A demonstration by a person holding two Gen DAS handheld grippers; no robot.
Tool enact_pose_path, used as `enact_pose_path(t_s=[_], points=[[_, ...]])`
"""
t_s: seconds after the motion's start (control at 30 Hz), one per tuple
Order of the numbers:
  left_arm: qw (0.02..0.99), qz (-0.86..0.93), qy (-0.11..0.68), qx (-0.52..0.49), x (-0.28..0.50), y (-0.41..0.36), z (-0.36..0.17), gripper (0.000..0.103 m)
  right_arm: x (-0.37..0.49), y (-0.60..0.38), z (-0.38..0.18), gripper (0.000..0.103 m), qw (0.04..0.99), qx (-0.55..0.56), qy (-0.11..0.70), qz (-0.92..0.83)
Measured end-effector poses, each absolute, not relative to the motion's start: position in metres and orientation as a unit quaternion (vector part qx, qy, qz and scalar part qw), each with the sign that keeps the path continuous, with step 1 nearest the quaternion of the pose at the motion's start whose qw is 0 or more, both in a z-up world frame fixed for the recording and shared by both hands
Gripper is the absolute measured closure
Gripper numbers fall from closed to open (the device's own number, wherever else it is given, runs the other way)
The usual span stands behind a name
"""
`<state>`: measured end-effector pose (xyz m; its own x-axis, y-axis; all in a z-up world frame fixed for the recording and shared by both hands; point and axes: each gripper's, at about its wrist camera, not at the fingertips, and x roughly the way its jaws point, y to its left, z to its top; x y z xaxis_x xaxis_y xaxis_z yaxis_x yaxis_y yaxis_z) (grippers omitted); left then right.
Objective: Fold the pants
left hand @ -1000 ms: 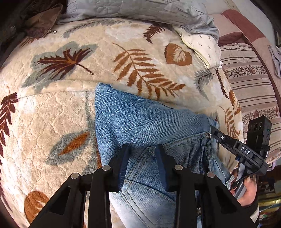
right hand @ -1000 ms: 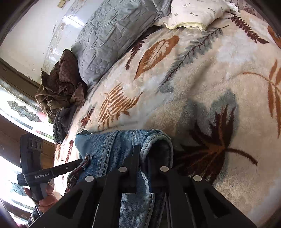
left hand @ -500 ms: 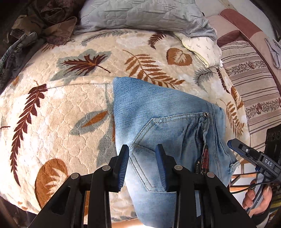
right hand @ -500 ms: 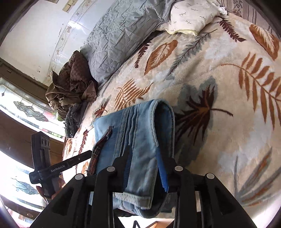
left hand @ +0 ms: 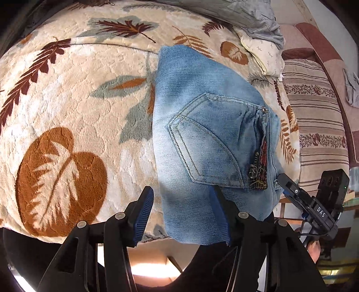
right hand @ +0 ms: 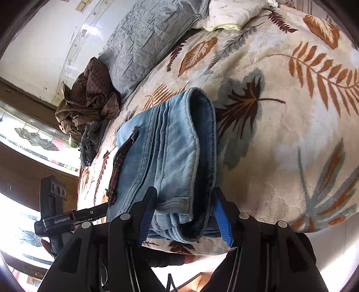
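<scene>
Light blue jeans (left hand: 202, 139) lie folded into a compact stack on the leaf-patterned blanket (left hand: 67, 101), back pocket up, near the bed's front edge. My left gripper (left hand: 181, 215) is open, its fingers straddling the stack's near hem without holding it. In the right wrist view the jeans (right hand: 170, 152) show their layered folded side. My right gripper (right hand: 184, 215) is open, jaws on either side of the stack's near end. Each gripper shows in the other's view: the right one (left hand: 314, 202) and the left one (right hand: 62, 215).
A grey quilted pillow (right hand: 145, 38) and a cream pillow (right hand: 233, 13) lie at the head of the bed. A heap of brown clothes (right hand: 89, 101) sits beside them. A striped cushion (left hand: 318, 116) lies to the right. The bed edge runs just under both grippers.
Both grippers let go of the jeans, opened and pulled back toward the bed edge. The folded jeans now rest on the blanket.
</scene>
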<state>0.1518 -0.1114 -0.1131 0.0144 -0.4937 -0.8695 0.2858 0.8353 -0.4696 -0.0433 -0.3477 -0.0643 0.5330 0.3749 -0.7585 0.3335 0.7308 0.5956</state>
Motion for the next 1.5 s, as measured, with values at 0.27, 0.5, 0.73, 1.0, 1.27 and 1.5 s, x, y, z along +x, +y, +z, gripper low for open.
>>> enact_pose_path(t_s=[0.27, 0.5, 0.73, 1.0, 1.27, 1.5], points=[[0.716, -0.303, 0.629, -0.006, 0.133, -0.138, -0.105, 0.056, -0.05, -0.318, -0.005, 0.09, 0.862, 0.256, 0.434, 0.061], [0.721, -0.312, 0.619, 0.021, 0.123, -0.146, -0.11, 0.054, -0.049, -0.324, -0.071, 0.087, 0.821, 0.238, 0.518, 0.02], [0.74, -0.327, 0.588, -0.014, 0.16, -0.125, -0.076, 0.058, -0.044, -0.361, -0.037, 0.073, 0.826, 0.326, 0.46, 0.014], [0.693, -0.313, 0.643, -0.093, 0.236, -0.175, -0.108, 0.048, 0.031, -0.392, -0.067, 0.071, 0.805, 0.38, 0.454, -0.025], [0.75, -0.266, 0.605, 0.004, 0.235, -0.217, -0.137, 0.044, 0.06, -0.37, -0.093, 0.091, 0.827, 0.257, 0.499, -0.028], [0.752, -0.27, 0.599, -0.06, 0.239, -0.167, -0.11, 0.048, 0.03, -0.404, -0.082, 0.065, 0.805, 0.364, 0.468, 0.003]])
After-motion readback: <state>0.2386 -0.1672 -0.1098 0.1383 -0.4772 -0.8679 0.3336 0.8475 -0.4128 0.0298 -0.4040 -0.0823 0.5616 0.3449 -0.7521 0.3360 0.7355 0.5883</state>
